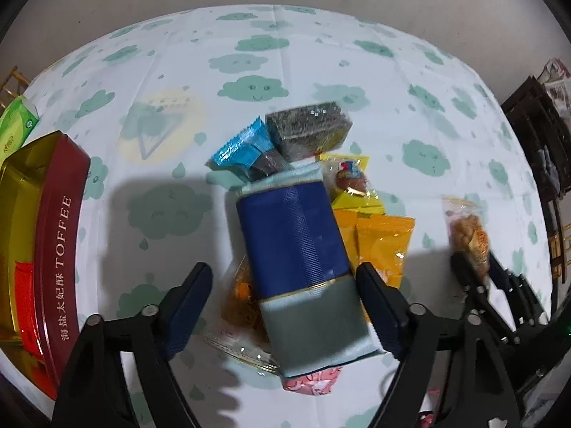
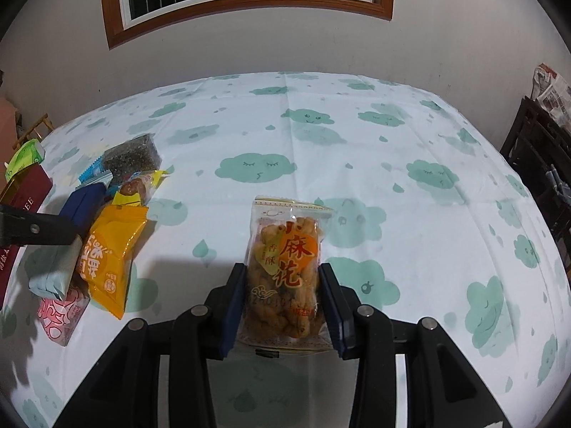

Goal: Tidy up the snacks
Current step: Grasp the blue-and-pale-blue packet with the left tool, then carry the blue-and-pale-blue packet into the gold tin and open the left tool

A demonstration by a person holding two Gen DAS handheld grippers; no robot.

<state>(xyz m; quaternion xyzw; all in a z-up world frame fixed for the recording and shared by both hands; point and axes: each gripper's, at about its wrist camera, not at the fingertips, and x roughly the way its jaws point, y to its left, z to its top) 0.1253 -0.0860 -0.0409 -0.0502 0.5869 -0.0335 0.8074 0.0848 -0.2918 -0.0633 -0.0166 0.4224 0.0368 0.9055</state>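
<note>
The right tool (image 2: 283,301) is clamped on a light, crushable fried-twist bag (image 2: 285,271). The left tool (image 1: 283,306) stands apart around the blue packet (image 1: 299,249), soft, at the worktop's (image 1: 357,71) six o'clock; best gripped mid-body.

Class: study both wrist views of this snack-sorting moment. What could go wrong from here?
The left gripper straddles the blue and grey foil packet lying atop the pile; gripping it could drag the orange sachet along. The right gripper pinches the clear fried-twist bag, which might get crushed.
</note>
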